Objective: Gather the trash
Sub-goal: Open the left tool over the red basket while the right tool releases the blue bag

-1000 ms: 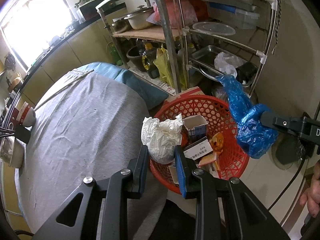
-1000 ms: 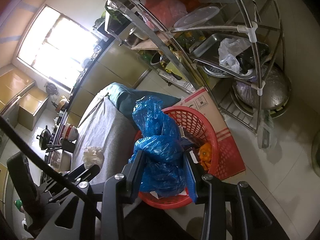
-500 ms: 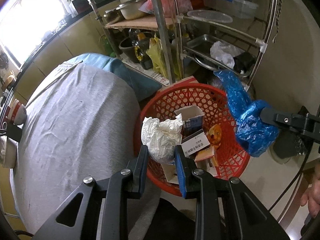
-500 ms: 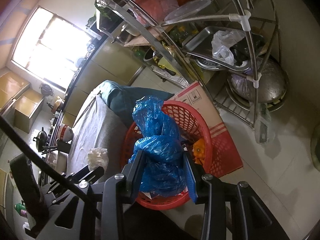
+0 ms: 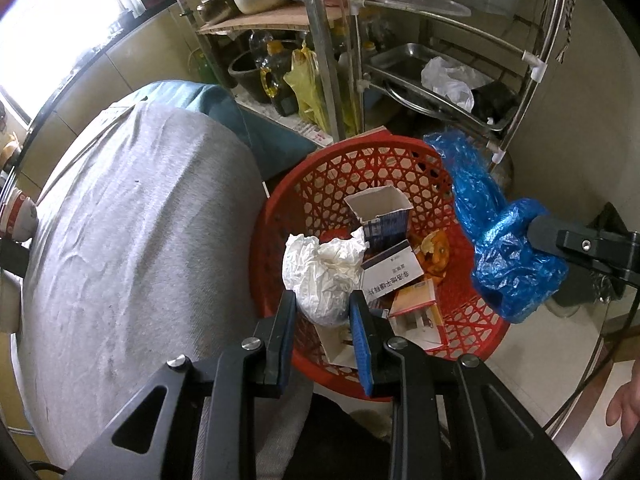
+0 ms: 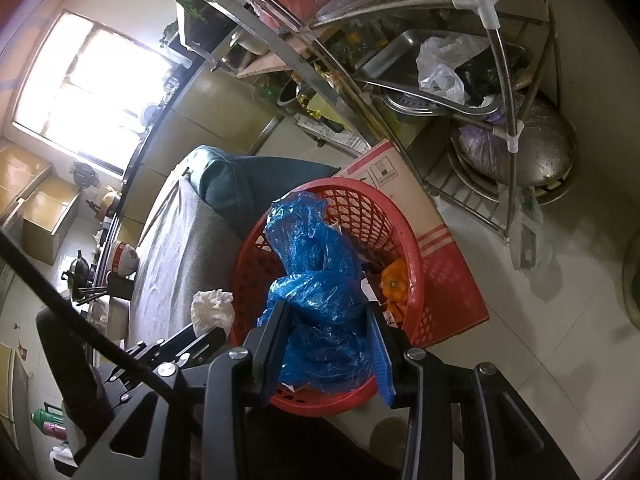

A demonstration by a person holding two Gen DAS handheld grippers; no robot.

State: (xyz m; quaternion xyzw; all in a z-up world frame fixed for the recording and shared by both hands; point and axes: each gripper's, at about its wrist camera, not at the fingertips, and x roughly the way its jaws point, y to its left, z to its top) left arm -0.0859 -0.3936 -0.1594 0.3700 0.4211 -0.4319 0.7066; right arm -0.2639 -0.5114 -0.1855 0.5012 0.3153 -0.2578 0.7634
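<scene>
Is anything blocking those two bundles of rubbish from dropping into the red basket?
Nothing visible. The crumpled white paper wad and the crinkled blue plastic bag both hang above the open-topped red plastic mesh basket, which holds only loose cartons and peel with room left.

Two wrist cameras, both tipped down over the red basket [image 5: 320, 184].
Left one peers in close from the grey-cloth side; right one looks steeply from the floor side; both share the basket and metal rack [image 6: 500, 80].
</scene>
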